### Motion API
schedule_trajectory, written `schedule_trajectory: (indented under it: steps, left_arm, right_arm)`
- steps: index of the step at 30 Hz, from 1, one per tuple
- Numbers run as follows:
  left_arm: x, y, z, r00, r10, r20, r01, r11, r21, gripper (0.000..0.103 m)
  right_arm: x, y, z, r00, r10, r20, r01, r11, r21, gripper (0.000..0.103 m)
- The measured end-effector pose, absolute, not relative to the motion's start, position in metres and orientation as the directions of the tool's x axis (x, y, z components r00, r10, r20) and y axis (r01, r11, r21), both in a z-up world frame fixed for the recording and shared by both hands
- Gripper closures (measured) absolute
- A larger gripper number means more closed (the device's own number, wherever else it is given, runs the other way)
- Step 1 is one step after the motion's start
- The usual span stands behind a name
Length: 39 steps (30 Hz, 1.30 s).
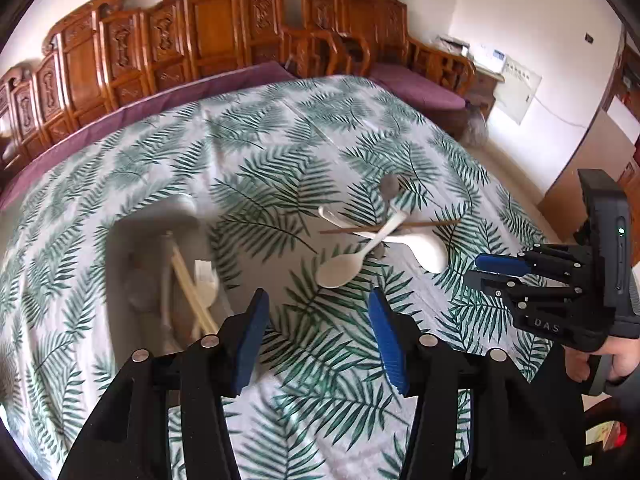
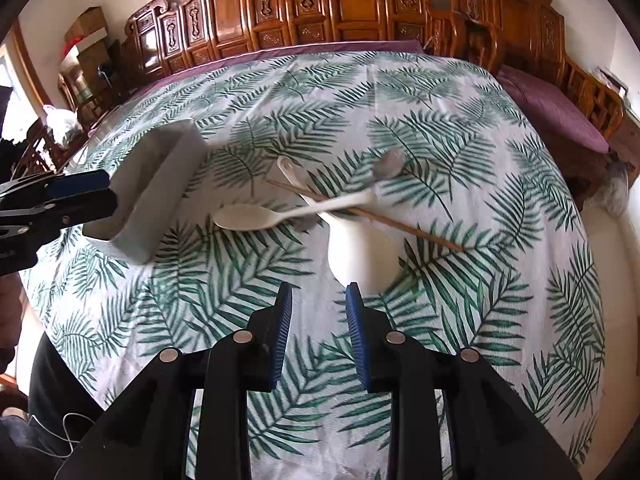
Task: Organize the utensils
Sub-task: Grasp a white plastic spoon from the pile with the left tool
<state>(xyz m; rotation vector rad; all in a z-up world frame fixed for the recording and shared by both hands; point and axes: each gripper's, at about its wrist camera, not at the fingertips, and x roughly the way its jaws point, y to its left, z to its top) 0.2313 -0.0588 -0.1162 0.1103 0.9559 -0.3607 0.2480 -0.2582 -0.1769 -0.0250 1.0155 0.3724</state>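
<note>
Wooden chopsticks point(image 1: 192, 292) inside the box point(image 1: 120, 248) show only from left.

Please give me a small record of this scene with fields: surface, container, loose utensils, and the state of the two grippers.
surface: leaf-print tablecloth
container: white box holding chopsticks and other blurred utensils
loose utensils: crossed pile of two white spoons, white ladle, one chopstick, metal spoon
left gripper: open, nothing between fingers
right gripper: open, empty
</note>
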Motion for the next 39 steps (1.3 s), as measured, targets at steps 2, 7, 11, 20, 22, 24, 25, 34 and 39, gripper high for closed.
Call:
schedule_trajectory:
  steps: [2,7,11,20,22,24,25,34,39]
  left_arm:
    - [0.237,-0.068,-0.123,0.505,-0.256,-0.824,0.365,0.929,-0.065,0.046]
    - [0.253,-0.092,-0.144,0.459,-0.230,-0.858,0.397,0.917,-0.033,0.046]
    - [0.266,-0.107,-0.158,0.431,-0.206,-0.879,0.416,0.909,-0.009,0.046]
    - [0.293,-0.139,-0.186,0.392,-0.162,-0.906,0.461,0.886,0.041,0.047]
    - [0.298,-0.143,-0.190,0.388,-0.155,-0.908,0.466,0.884,0.048,0.050]
    - [0.303,-0.148,-0.193,0.388,-0.142,-0.911,0.472,0.879,0.064,0.051]
    - [0.306,-0.150,-0.196,0.386,-0.135,-0.912,0.477,0.876,0.072,0.053]
    - [0.322,-0.159,-0.211,0.354,-0.109,-0.929,0.500,0.861,0.090,0.073]
    - [0.328,-0.161,-0.214,0.334,-0.116,-0.935,0.508,0.858,0.075,0.076]
  right_arm:
    - [0.248,-0.264,-0.182,0.471,0.291,-0.833,-0.307,0.939,0.154,0.073]
    - [0.251,-0.282,-0.196,0.473,0.300,-0.828,-0.275,0.943,0.185,0.073]
    - [0.252,-0.292,-0.205,0.475,0.302,-0.827,-0.253,0.946,0.201,0.073]
    - [0.254,-0.309,-0.215,0.482,0.303,-0.822,-0.230,0.949,0.214,0.073]
    - [0.254,-0.310,-0.216,0.480,0.308,-0.821,-0.229,0.948,0.222,0.073]
    - [0.255,-0.307,-0.217,0.475,0.311,-0.823,-0.239,0.946,0.220,0.073]
    - [0.255,-0.306,-0.217,0.475,0.311,-0.824,-0.245,0.945,0.215,0.073]
    - [0.252,-0.299,-0.215,0.473,0.323,-0.820,-0.267,0.939,0.216,0.073]
    - [0.252,-0.302,-0.214,0.477,0.320,-0.819,-0.260,0.941,0.216,0.073]
